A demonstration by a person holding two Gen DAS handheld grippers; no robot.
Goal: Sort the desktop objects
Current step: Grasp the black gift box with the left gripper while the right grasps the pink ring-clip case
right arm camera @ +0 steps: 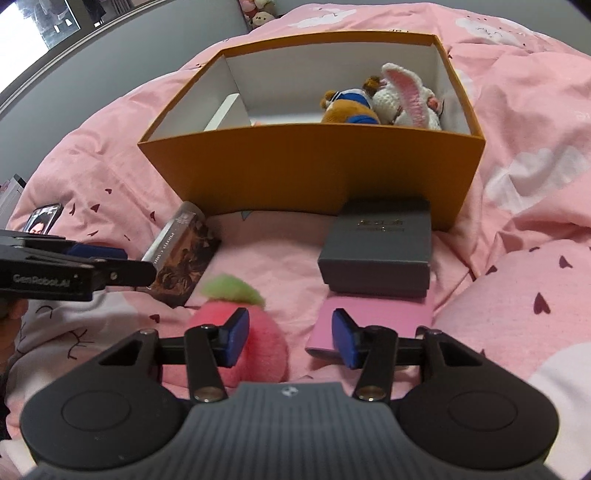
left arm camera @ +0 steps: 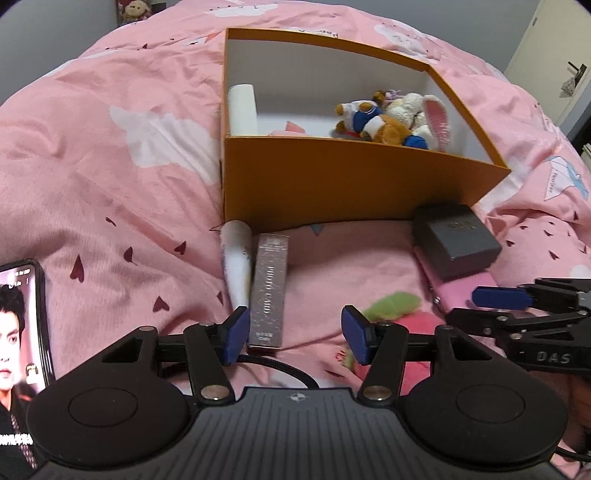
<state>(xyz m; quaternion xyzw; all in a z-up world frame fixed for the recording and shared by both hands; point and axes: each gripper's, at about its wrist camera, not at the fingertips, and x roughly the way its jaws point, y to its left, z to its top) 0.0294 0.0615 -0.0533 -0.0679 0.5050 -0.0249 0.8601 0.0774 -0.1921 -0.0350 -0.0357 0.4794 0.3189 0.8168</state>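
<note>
A bed (left arm camera: pixel 110 147) under a rumpled pink duvet printed with white clouds and small dark hearts fills nearly the whole room on show. Behind it stands a plain grey wall (right arm camera: pixel 147 40), with a bright window (right arm camera: pixel 40 26) at its upper left. A pale door (left arm camera: pixel 546 40) stands at the far right.

A pink quilt (left arm camera: pixel 110 155) covers the bed; 1 lit phone (left arm camera: pixel 22 325) lies on it.
</note>
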